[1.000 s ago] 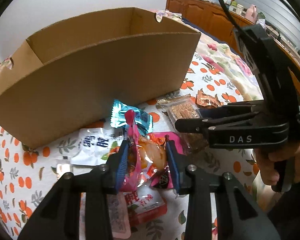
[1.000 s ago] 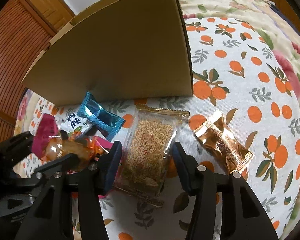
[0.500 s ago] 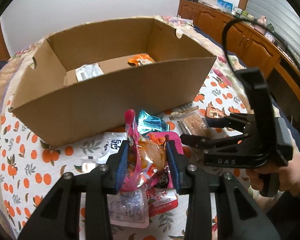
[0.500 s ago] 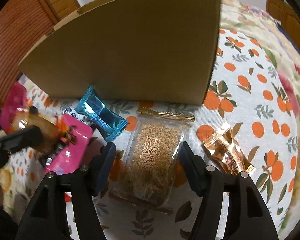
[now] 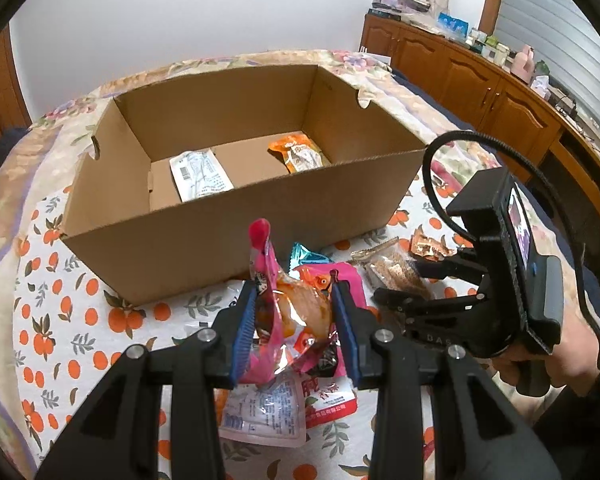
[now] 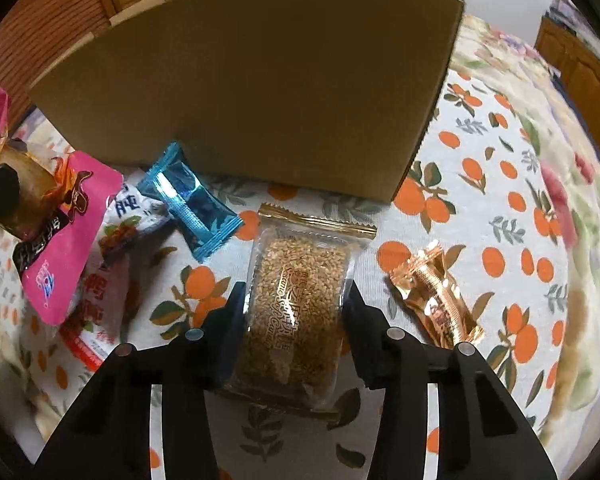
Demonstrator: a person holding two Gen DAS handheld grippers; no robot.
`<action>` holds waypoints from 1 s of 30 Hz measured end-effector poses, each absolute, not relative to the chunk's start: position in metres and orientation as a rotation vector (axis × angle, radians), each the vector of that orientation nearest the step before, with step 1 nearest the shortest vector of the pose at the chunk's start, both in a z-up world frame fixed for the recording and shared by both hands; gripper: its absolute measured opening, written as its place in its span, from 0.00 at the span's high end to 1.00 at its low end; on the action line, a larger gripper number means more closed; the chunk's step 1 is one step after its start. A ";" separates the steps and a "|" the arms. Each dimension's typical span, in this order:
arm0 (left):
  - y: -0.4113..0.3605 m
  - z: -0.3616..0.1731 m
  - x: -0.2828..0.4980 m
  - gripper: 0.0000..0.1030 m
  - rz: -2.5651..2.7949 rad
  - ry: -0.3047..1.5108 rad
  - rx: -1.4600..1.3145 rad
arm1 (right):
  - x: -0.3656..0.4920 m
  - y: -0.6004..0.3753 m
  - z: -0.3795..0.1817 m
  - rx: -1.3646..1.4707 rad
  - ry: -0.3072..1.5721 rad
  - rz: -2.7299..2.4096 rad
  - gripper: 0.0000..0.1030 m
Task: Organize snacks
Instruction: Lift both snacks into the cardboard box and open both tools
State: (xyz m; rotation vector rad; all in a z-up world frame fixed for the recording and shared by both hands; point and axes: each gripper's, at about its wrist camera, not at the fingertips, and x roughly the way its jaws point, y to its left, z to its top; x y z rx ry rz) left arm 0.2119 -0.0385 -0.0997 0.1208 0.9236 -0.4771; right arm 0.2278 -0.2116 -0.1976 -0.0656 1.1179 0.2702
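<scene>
My left gripper [image 5: 294, 316] is shut on a pink snack packet [image 5: 288, 312] and holds it above the table, in front of the open cardboard box [image 5: 236, 216]. The packet also shows at the left of the right wrist view [image 6: 56, 224]. My right gripper [image 6: 296, 312] has its jaws against both sides of a clear sesame candy packet [image 6: 296, 300] lying on the cloth. The box [image 6: 260, 92] stands just beyond it. Inside the box lie a white packet [image 5: 200, 174] and an orange packet [image 5: 300, 156].
A blue candy [image 6: 190, 200], a gold wrapper [image 6: 436, 300] and red-and-white packets [image 5: 292, 400] lie on the orange-print tablecloth [image 5: 60, 320] in front of the box. Wooden cabinets [image 5: 480, 88] stand at the right.
My left gripper has risen with the pink packet, so the box's inside now shows. My right gripper's jaws have closed in onto the sesame packet.
</scene>
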 end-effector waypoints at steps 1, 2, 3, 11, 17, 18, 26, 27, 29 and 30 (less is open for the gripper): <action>-0.039 -0.097 0.211 0.66 -0.477 0.921 0.123 | 0.228 -0.215 -0.195 -0.052 1.116 0.275 0.56; -0.038 -0.095 0.209 0.66 -0.478 0.917 0.124 | 0.227 -0.215 -0.192 -0.048 1.108 0.277 0.56; -0.037 -0.093 0.207 0.66 -0.480 0.911 0.126 | 0.227 -0.218 -0.191 -0.048 1.103 0.279 0.56; -0.030 -0.071 0.201 0.66 -0.480 0.858 0.110 | 0.212 -0.227 -0.161 -0.044 1.044 0.288 0.56; -0.025 -0.057 0.200 0.66 -0.476 0.820 0.095 | 0.207 -0.234 -0.141 -0.039 1.000 0.304 0.56; -0.024 -0.054 0.200 0.66 -0.474 0.813 0.094 | 0.206 -0.234 -0.138 -0.038 0.992 0.307 0.56; -0.020 -0.040 0.197 0.66 -0.459 0.765 0.100 | 0.194 -0.229 -0.109 -0.041 0.918 0.341 0.56; -0.019 -0.039 0.197 0.65 -0.458 0.761 0.098 | 0.193 -0.228 -0.107 -0.041 0.913 0.344 0.56; -0.017 -0.036 0.197 0.65 -0.453 0.754 0.098 | 0.191 -0.227 -0.101 -0.041 0.898 0.351 0.56; -0.015 -0.035 0.198 0.65 -0.450 0.750 0.097 | 0.190 -0.226 -0.098 -0.042 0.889 0.357 0.56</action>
